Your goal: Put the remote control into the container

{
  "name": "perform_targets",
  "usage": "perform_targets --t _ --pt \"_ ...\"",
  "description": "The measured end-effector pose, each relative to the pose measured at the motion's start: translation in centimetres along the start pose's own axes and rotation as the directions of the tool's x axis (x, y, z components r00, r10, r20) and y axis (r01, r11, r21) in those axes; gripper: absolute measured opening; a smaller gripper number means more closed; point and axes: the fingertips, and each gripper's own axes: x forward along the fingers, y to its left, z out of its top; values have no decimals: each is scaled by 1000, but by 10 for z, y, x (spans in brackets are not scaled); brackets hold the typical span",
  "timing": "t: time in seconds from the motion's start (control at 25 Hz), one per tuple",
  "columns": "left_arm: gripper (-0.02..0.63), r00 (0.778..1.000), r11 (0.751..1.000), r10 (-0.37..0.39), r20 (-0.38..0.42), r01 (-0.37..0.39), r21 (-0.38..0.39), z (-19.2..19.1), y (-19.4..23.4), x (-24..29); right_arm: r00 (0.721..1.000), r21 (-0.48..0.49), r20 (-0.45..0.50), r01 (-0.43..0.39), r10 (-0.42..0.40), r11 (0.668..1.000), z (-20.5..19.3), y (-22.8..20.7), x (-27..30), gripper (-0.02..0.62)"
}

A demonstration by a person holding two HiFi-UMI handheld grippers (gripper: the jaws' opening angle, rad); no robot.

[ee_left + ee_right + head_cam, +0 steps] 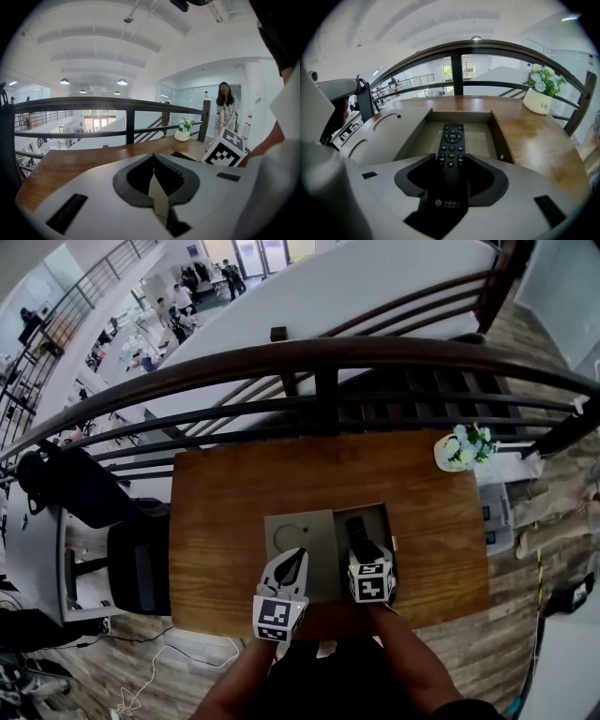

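Note:
A black remote control [451, 154] lies between the jaws of my right gripper [451, 176], which is shut on its rear half. Its button end points down into the open grey container [497, 136]. In the head view the remote control [357, 532] hangs over the container [375, 510] on the wooden table, with the right gripper [364, 554] at the container's near side. The container's lid [295, 535], with a round recess, lies flat to the left. My left gripper [292, 566] rests at the lid's near edge, and its jaws [154, 176] are shut on a thin beige edge, apparently the lid.
A white pot of flowers [459, 448] stands at the table's far right corner. A dark railing [319, 362] runs just behind the table. A black chair [141, 563] stands left of the table. A person [226, 110] stands beyond the railing post.

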Motion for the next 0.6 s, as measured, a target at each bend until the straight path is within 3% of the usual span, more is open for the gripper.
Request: perform_targets --t 0.44,0.6 --pt "8 1000 999 -14 1 14 32 6 -9 -1 999 14 -20 -35 35 999 4 -4 0 215" --pt "8 1000 999 -18 10 17 37 8 -10 -6 999 14 8 -46 46 999 14 3 -13 253"
